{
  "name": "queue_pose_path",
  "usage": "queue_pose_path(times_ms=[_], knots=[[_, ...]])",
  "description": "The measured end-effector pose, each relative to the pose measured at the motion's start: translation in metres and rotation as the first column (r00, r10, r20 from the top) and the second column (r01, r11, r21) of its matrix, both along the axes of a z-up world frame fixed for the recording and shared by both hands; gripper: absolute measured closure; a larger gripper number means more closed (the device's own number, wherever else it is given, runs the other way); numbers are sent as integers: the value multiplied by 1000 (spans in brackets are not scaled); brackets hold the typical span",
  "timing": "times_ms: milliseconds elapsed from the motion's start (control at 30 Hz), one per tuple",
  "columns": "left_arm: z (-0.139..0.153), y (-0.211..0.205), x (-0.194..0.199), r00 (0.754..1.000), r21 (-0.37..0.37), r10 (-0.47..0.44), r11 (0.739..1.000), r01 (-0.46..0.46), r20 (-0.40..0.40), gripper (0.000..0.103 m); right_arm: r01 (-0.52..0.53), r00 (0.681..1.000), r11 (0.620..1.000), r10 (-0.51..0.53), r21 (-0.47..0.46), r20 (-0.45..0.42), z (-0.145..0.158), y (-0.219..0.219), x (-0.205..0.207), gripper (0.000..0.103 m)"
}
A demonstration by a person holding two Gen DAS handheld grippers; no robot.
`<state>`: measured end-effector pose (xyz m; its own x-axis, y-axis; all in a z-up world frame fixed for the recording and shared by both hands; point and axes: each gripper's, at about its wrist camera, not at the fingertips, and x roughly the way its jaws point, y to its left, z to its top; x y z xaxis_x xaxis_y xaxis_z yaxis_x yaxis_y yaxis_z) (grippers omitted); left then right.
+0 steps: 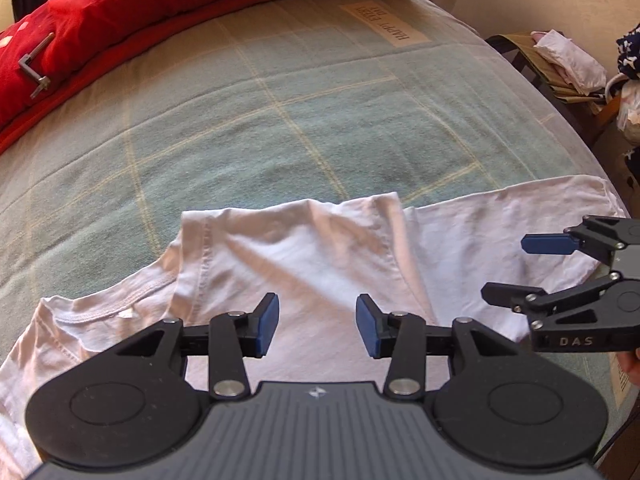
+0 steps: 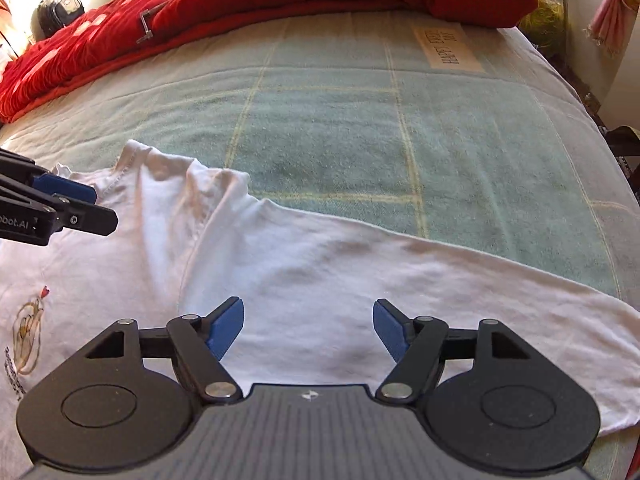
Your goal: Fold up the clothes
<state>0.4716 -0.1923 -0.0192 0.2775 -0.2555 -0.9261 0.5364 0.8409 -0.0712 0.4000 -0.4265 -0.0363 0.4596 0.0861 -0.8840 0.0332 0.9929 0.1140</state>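
Observation:
A white T-shirt (image 1: 320,256) lies spread across a green checked blanket (image 1: 280,120) on a bed, one sleeve folded in over the body and the collar toward the left. My left gripper (image 1: 318,326) hovers over the folded sleeve, its blue pads apart with nothing between them. The right gripper (image 1: 516,268) shows at the right edge, also open above the cloth. In the right wrist view my right gripper (image 2: 308,330) stands wide open over the shirt's lower body (image 2: 360,280), with no cloth pinched. The left gripper (image 2: 92,204) reaches in from the left near the collar. A small print (image 2: 28,336) marks the shirt's chest.
A red duvet (image 1: 180,4) is bunched along the far side of the bed. A label with lettering (image 1: 384,26) is sewn on the blanket. Beyond the bed's right edge stands a chair with folded clothes (image 1: 568,60). A dark helmet (image 2: 60,8) sits at the far left.

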Motion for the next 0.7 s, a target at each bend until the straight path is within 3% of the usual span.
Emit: queue_pose_path(times_ms=[67, 300, 633, 700], knots=[[-7, -12, -1, 999, -8, -29, 1000, 29, 12, 62, -7, 1000, 1000, 7, -12, -5, -8, 3, -2, 27], [-35, -32, 19, 999, -50, -50, 997, 50, 6, 66, 5, 1000, 1000, -5, 15, 3, -19, 3, -5, 1], [-40, -29, 67, 997, -40, 4, 999, -1, 81, 60, -13, 1000, 1000, 13, -17, 1, -27, 6, -5, 0], [-35, -26, 67, 996, -43, 24, 999, -20, 88, 66, -7, 1000, 1000, 7, -25, -3, -29, 7, -5, 0]])
